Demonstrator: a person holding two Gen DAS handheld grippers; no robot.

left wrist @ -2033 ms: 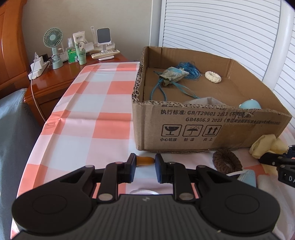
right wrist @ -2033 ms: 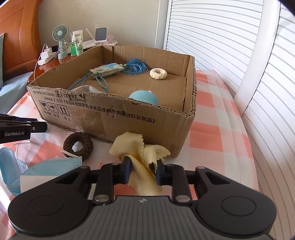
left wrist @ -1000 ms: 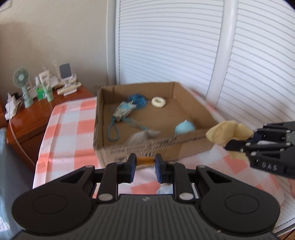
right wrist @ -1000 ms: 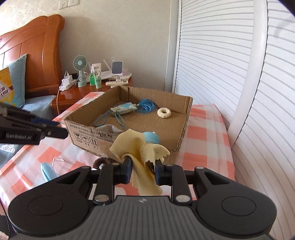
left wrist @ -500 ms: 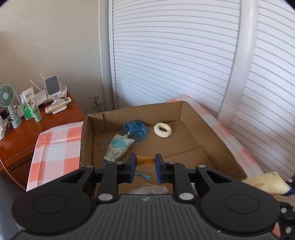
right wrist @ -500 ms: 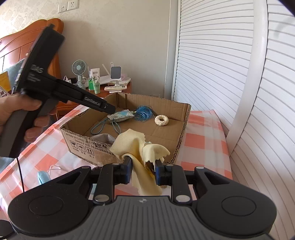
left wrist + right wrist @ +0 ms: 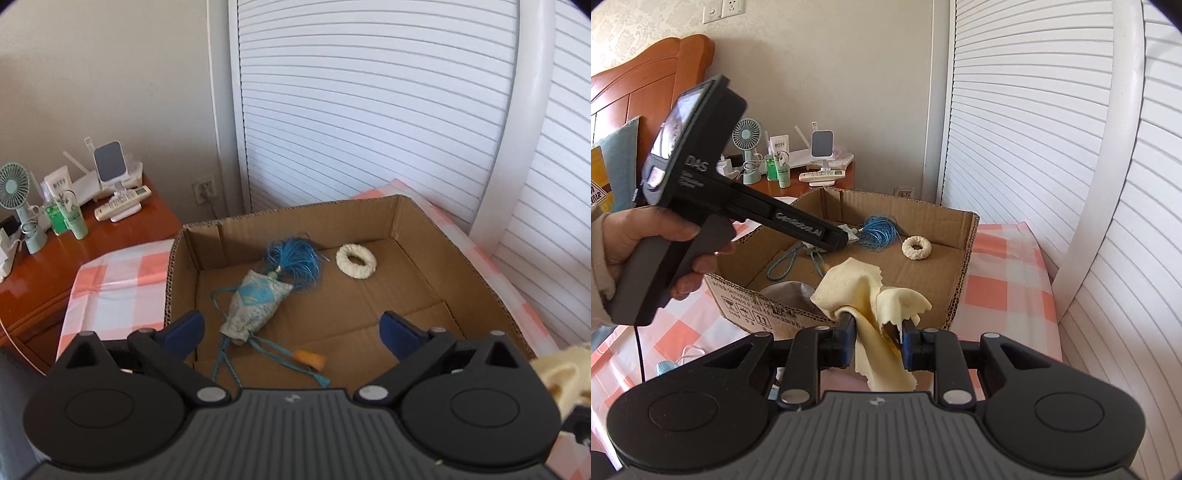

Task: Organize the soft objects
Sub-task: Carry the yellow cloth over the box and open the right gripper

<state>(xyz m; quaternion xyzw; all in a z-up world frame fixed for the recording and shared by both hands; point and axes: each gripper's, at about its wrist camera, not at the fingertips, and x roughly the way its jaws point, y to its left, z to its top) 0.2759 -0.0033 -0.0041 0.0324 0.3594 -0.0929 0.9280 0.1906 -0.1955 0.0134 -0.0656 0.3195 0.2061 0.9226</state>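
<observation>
While its jaws open, cardboard box (image 7: 454, 254) holds sachet (image 7: 255, 304), white ring (image 7: 356, 261).

Fan (image 7: 14, 192), remote (image 7: 123, 199) on nightstand (image 7: 110, 236)

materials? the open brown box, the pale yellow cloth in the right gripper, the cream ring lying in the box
Open brown box: corrugated cardboard, matte; fluted layer shows along the cut rim.
Pale yellow cloth: thin soft fabric, likely microfibre or chamois-type; it drapes in folds from the right gripper and has zigzag-cut edges.
Cream ring: looks like textured fabric or yarn wrapped around a loop, matte and bumpy; exact fibre unclear.
</observation>
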